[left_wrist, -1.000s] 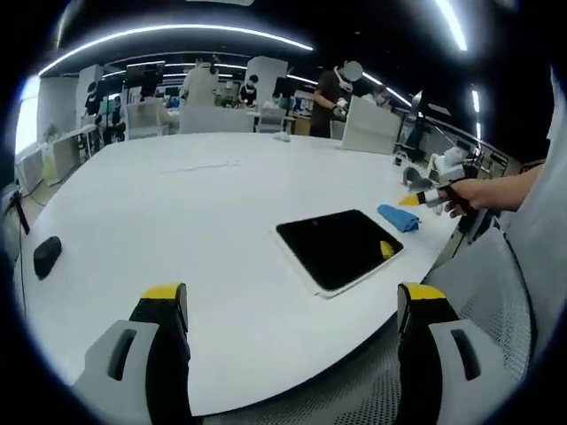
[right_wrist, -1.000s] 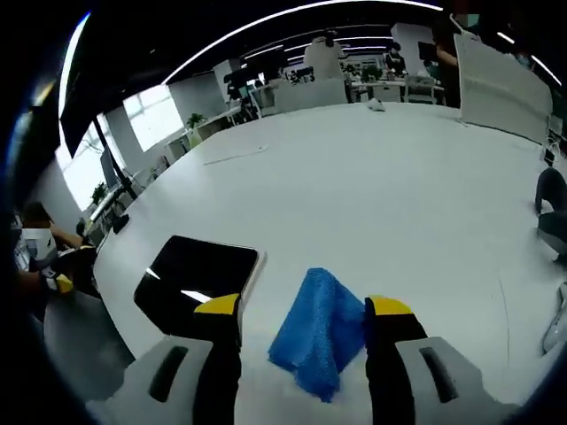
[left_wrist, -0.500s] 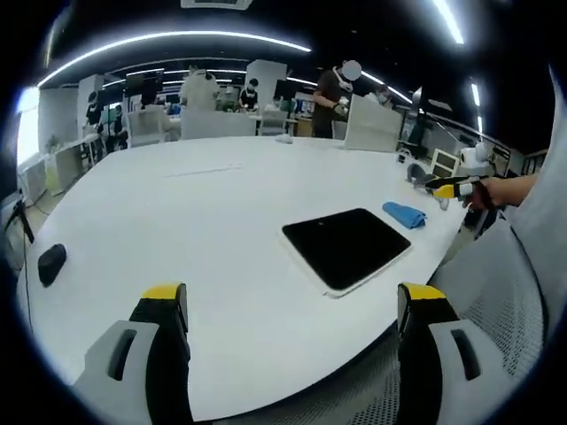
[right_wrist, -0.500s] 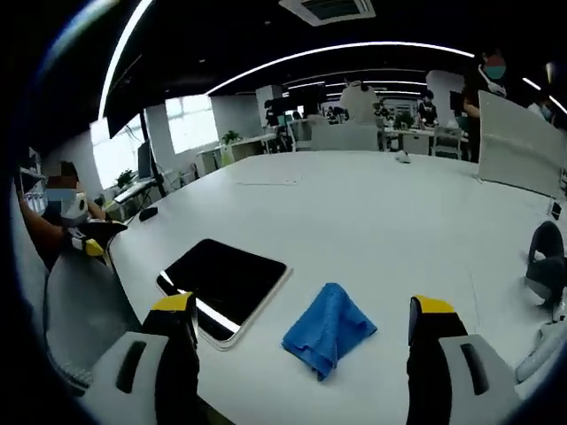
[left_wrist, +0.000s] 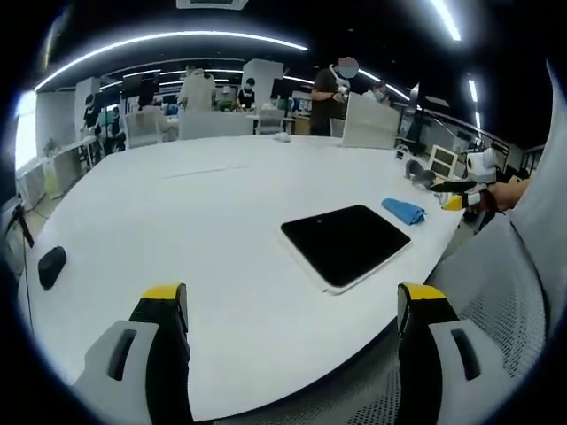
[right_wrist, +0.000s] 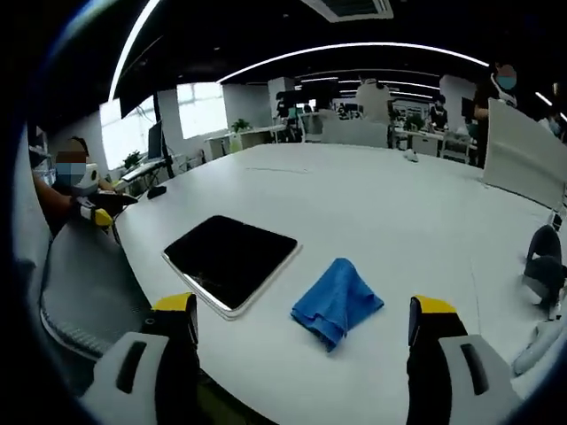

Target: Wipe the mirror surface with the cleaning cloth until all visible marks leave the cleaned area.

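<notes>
My left gripper and right gripper both hang above the near edge of the white table, each with its jaws spread wide and nothing between them. The mirror lies flat near that edge, and the blue cloth sits crumpled just beside it, apart from both my grippers.

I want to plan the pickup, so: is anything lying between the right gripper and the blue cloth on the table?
Nothing visible does. In the right gripper view, the crumpled blue cleaning cloth lies on bare white table ahead of the open right gripper. The dark rectangular mirror lies beside the cloth, not touching it.
</notes>
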The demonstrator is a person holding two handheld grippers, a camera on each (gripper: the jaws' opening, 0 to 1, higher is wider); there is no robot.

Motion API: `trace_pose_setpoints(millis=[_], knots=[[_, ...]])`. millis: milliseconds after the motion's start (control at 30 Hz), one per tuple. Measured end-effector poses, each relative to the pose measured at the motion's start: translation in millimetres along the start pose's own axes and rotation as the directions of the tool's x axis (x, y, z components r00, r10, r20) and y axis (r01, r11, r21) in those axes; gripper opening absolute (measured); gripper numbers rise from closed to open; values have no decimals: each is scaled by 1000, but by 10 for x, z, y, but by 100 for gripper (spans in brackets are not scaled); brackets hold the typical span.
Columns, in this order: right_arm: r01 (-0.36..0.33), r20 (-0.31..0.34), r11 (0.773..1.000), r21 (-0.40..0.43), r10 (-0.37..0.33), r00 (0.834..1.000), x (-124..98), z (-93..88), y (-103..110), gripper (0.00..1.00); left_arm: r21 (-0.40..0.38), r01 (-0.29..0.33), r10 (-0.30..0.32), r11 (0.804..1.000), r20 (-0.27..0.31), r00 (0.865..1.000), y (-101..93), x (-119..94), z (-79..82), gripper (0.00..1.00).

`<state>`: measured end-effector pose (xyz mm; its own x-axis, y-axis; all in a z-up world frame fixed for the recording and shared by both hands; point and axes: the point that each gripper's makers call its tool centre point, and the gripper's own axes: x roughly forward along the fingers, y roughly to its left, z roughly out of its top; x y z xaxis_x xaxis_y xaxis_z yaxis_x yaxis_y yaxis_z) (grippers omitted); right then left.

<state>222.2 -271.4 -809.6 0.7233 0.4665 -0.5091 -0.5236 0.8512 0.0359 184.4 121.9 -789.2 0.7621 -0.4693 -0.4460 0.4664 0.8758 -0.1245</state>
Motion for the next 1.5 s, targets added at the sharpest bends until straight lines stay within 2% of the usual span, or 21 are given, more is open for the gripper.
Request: trace_pose_setpoints(millis=[233,500,700,933,1200,1500], knots=[[-7,-1,1000,6,7,1000,36,20,7,98,4,0,0,1000,-3,1000,6,0,-10,99],[28,-32,999,25,-28,999,50,-47,-91,97,1,-2,2,1000,-7,1000,3,-1,-11,98],[43,-15,997,66,-42,999,59,-26,-121,97,4,-5,5,1000,-15,1000,22,2,-31,98],[45,-12,997,65,-45,999,84,-14,-129,98,0,-7,7,1000,-32,999,28,11,-61,99],[37,-8,998,57,-37,999,114,38,-94,97,-4,-6,6,1000,-28,1000,30,11,-58,99],[47,-8,997,66,-47,999,79,15,-101,97,-5,-6,6,1000,-26,1000,40,12,-64,99]])
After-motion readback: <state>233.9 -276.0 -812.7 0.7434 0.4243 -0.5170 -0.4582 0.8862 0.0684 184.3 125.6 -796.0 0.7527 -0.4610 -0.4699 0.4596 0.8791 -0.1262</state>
